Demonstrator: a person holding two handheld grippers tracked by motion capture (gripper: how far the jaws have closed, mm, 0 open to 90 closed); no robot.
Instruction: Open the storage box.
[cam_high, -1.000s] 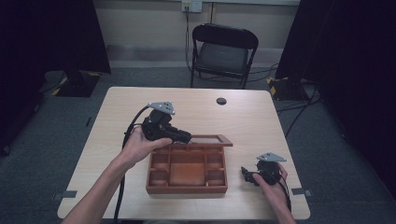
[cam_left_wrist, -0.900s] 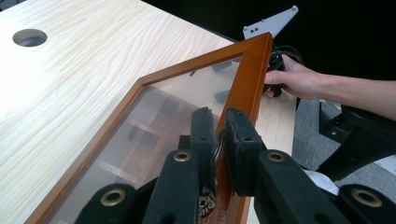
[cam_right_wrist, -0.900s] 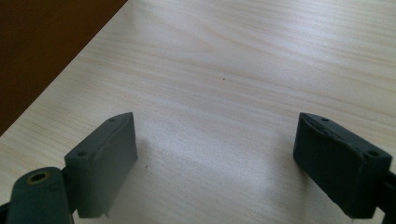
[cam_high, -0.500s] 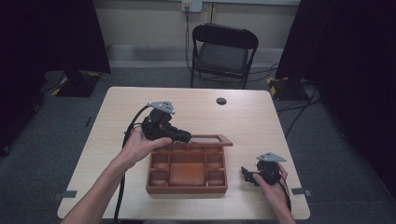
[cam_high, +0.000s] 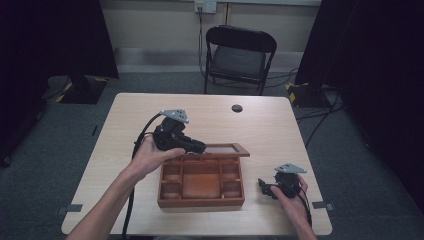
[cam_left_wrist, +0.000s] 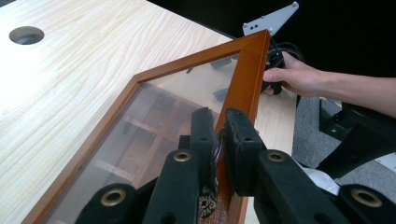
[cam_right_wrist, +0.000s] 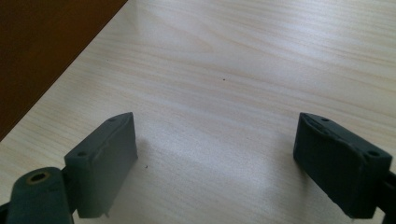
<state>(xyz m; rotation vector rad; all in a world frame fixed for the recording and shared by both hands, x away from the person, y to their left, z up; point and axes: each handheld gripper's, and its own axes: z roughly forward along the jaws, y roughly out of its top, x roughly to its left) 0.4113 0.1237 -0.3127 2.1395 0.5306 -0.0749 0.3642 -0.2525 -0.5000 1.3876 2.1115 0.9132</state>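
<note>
Holding the glass-paned lid (cam_left_wrist: 187, 102) of the wooden box (cam_high: 201, 199) by its front frame edge — my left gripper (cam_left_wrist: 217, 140) was clenched on that edge, with the lid hinged up at the back of the box, centre of the high view. My right gripper (cam_high: 266, 186) rested low on the table at the lower right of that view, just beside the box, jaws spread wide with nothing between them.

Judged step: lid part-way through its swing; whether opening or closing I could not tell. Next move would call for following the hinge arc with the left wrist, no twist on the frame — the pane looked fragile.

Surface: pale wood-grain table (cam_high: 280, 130), a round cable hole (cam_high: 237, 108) near its far edge. Room: dark curtains either side, a black folding chair (cam_high: 240, 55) at the top centre, grey carpet.
</note>
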